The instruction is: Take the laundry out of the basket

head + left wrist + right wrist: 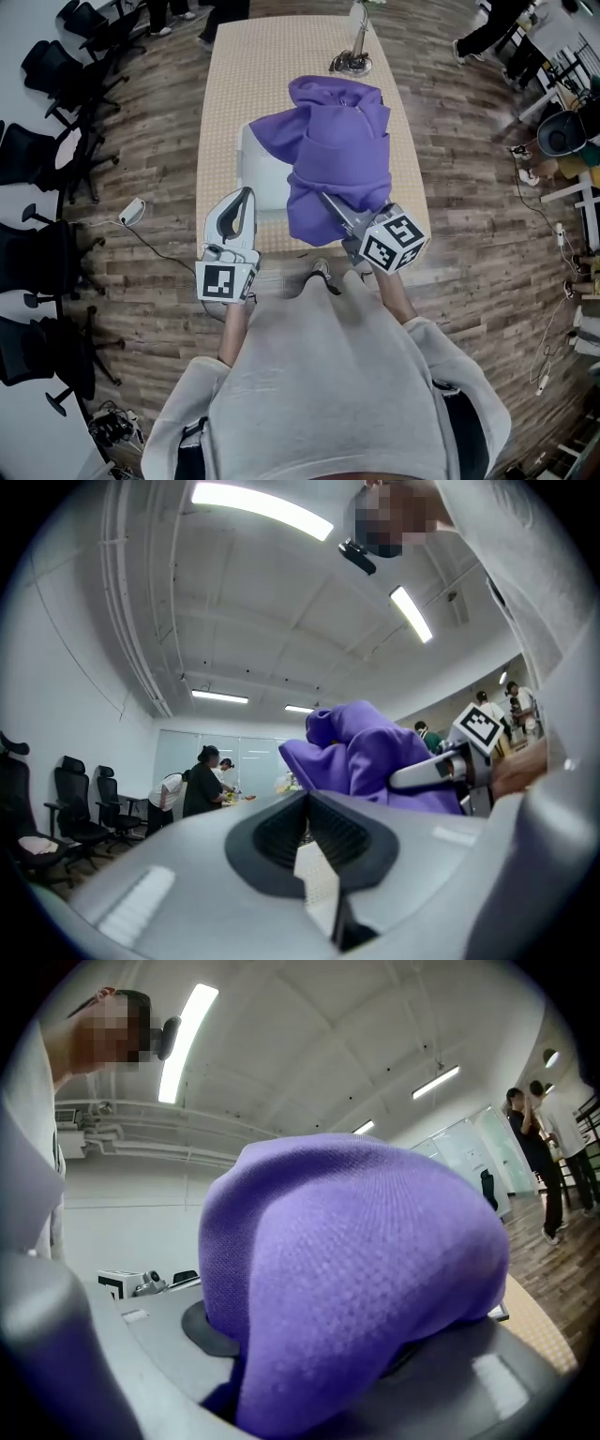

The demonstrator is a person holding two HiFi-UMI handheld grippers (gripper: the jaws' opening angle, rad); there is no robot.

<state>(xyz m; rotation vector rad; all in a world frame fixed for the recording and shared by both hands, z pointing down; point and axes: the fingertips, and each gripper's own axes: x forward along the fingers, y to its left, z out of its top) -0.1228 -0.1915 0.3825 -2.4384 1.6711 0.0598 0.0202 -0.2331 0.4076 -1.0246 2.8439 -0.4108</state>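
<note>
A purple garment (pixel 337 159) hangs bunched above the beige table (pixel 225 94), over the right side of the white basket (pixel 255 173). My right gripper (pixel 326 199) is shut on its lower edge; in the right gripper view the purple cloth (pixel 356 1269) fills the space between the jaws and hides the pads. My left gripper (pixel 247 193) hovers at the basket's near left corner, its tips meeting with nothing between them. In the left gripper view, the garment (pixel 375 752) and the right gripper (pixel 427 772) sit beyond the shut left gripper (pixel 305 799).
A metal stand (pixel 352 62) sits at the table's far end. Black office chairs (pixel 47 141) line the left side. A cable with a white plug (pixel 131 212) lies on the wood floor. People stand in the far background (pixel 202 780).
</note>
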